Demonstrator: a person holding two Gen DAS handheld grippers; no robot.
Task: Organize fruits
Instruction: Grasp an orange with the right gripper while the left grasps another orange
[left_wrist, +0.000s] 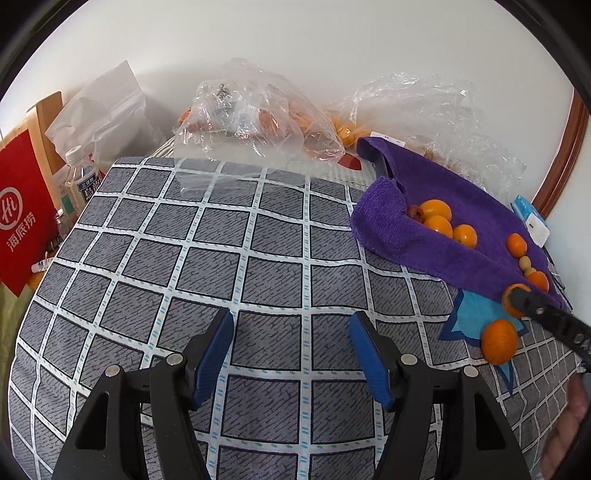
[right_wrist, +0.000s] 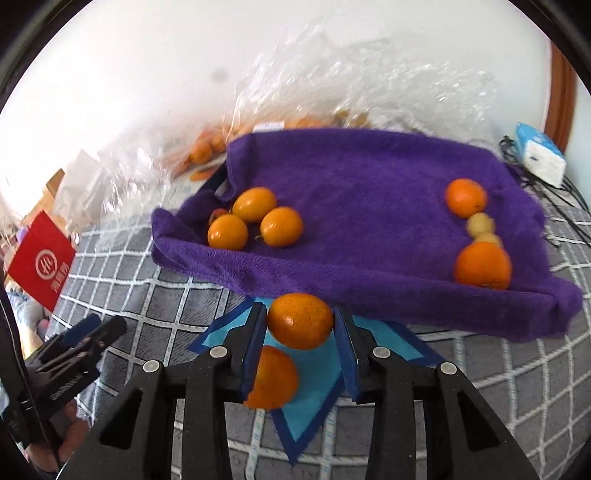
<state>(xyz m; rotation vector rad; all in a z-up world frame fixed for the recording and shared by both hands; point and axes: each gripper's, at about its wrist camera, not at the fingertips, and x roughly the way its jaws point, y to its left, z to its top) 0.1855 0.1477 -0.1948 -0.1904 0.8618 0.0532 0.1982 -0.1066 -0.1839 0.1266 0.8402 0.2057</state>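
Observation:
My right gripper (right_wrist: 299, 308) is shut on an orange (right_wrist: 300, 320), with a blue pad against each side of it, just in front of the purple towel (right_wrist: 369, 192). Under it, a second orange (right_wrist: 275, 378) lies on a blue star-shaped mat (right_wrist: 314, 398). On the towel, three oranges (right_wrist: 255, 203) and a small red fruit sit at the left. Two more oranges (right_wrist: 482, 266) and small yellow fruits (right_wrist: 480, 223) line its right side. My left gripper (left_wrist: 291, 317) hangs open over the checked cloth (left_wrist: 221, 240) with nothing between its fingers.
Crumpled clear plastic bags (left_wrist: 251, 110) with more orange fruit lie at the back by the wall. A red paper bag (left_wrist: 18, 214) and a water bottle (left_wrist: 79, 177) stand at the left edge. A tissue pack (right_wrist: 539, 155) and cables lie behind the towel at the right.

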